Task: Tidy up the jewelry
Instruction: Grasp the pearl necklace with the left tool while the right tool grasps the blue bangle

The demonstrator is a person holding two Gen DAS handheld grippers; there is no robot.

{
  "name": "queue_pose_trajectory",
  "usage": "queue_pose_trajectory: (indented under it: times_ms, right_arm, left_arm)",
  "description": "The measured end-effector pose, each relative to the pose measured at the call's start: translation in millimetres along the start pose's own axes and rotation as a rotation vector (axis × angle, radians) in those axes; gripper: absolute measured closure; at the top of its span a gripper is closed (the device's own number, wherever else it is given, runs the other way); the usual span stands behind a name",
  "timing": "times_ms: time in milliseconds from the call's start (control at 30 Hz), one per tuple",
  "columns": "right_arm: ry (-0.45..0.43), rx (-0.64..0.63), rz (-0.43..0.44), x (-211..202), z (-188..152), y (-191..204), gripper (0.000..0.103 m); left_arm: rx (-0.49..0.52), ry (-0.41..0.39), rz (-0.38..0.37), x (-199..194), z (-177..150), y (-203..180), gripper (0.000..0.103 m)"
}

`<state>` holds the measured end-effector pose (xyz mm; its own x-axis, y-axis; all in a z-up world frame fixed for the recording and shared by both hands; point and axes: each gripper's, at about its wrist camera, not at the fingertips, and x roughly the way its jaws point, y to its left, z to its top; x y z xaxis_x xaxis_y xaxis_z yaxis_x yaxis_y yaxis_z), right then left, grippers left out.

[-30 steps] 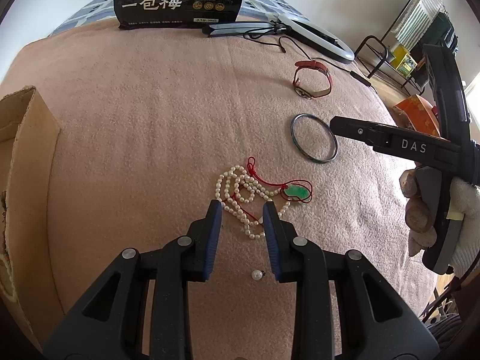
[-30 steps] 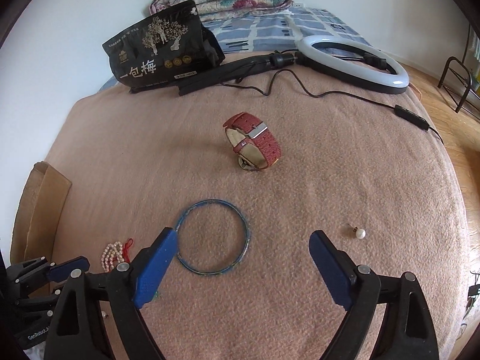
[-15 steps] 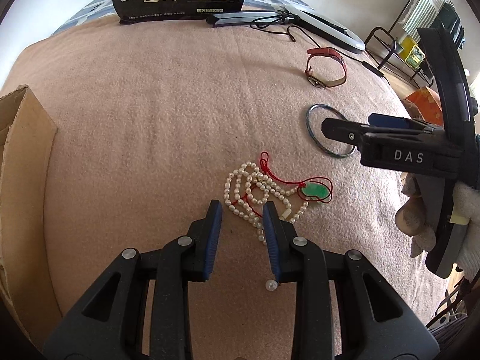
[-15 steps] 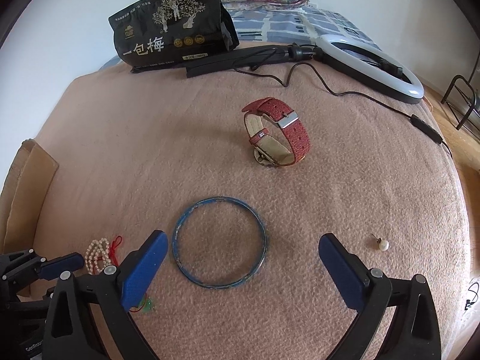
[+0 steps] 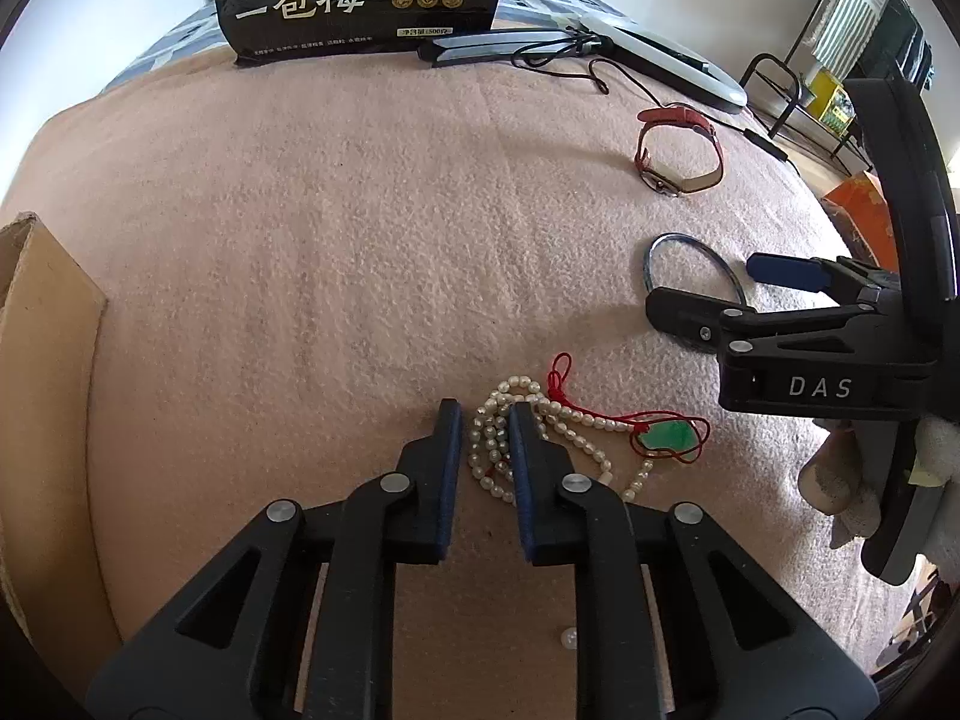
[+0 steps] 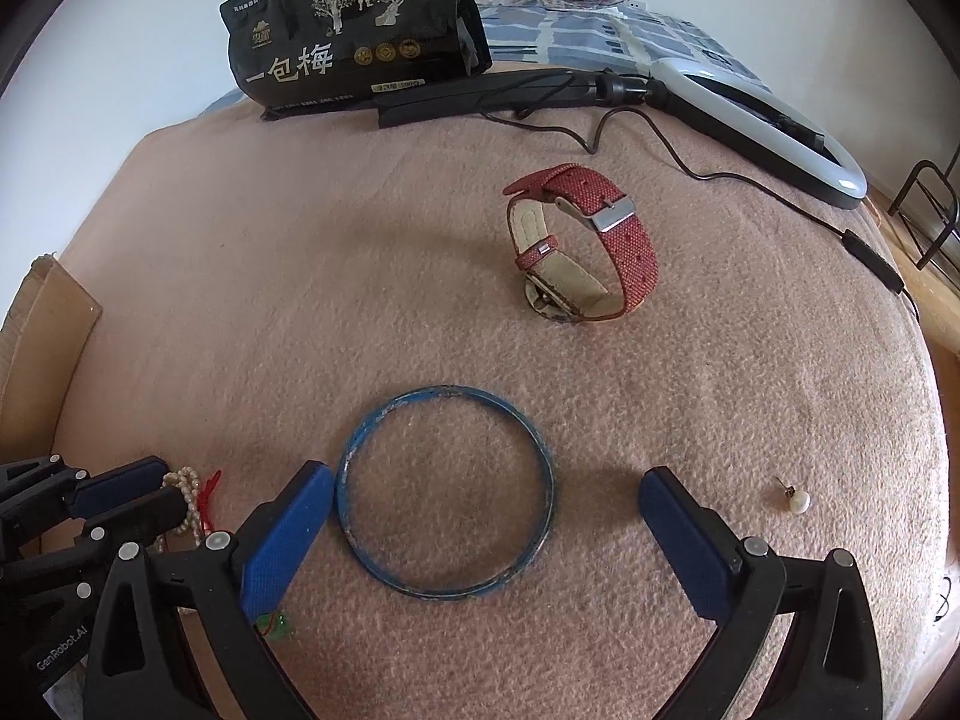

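- The pearl necklace point(image 5: 528, 438) lies on the blanket point(image 5: 336, 252), its strands between the left gripper's point(image 5: 485, 414) closing jaws.
- The jade pendant point(image 5: 669, 437) sits just right of it.
- The bangle point(image 6: 444, 491) lies between the right gripper's point(image 6: 486, 495) 2 wide-spread jaws.
- The wristwatch point(image 6: 579, 246) lies behind the bangle.
- A pearl earring point(image 6: 797, 499) lies right of the bangle.
- A cardboard box point(image 5: 42, 372) stands at the left edge.

Pink blanket point(image 6: 300, 252) carries: bangle point(image 6: 444, 492), red watch point(image 6: 582, 246), pearl necklace point(image 5: 510, 444), pearl stud point(image 6: 798, 501), black bag point(image 6: 354, 42), ring light point(image 6: 762, 120), cardboard box point(image 5: 42, 390) at left edge.
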<state>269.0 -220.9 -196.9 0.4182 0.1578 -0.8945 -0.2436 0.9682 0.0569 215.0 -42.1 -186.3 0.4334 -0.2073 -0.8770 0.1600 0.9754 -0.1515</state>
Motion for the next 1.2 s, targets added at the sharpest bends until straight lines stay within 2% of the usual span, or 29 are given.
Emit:
queue_pose_trajectory:
  times_ms: [100, 300, 467, 667, 767, 933, 1200]
  right_arm:
    - [-0.005, 0.0, 0.001, 0.9, 0.8, 0.7, 0.0]
    - [-0.005, -0.025, -0.008, 2.9, 0.1, 5.3, 0.0]
    - [-0.005, -0.054, -0.017, 4.8, -0.7, 7.3, 0.0]
    - [-0.002, -0.068, -0.007, 5.3, -2.9, 6.2, 0.001]
    - [-0.004, -0.073, -0.005, 3.3, -3.3, 6.9, 0.007]
    - [-0.016, -0.074, -0.003, -2.5, -2.4, 4.8, 0.028]
    - [-0.02, -0.054, 0.013, -6.8, -3.7, 2.9, 0.029]
  left_arm:
    - [0.0, 0.002, 0.003, -0.3, -0.7, -0.4, 0.094]
    - [0.002, 0.002, 0.01, 1.6, -0.5, -1.1, 0.095]
    - [-0.033, -0.005, 0.0, 0.5, 0.8, 3.7, 0.101]
    - [-0.049, -0.012, -0.012, -3.3, 1.2, 6.2, 0.102]
    - [-0.054, -0.017, -0.019, -5.9, 1.8, 6.8, 0.102]
    - [-0.068, -0.039, -0.045, -15.8, 5.0, 7.5, 0.102]
    - [-0.081, -0.07, -0.073, -32.5, 7.6, 9.0, 0.102]
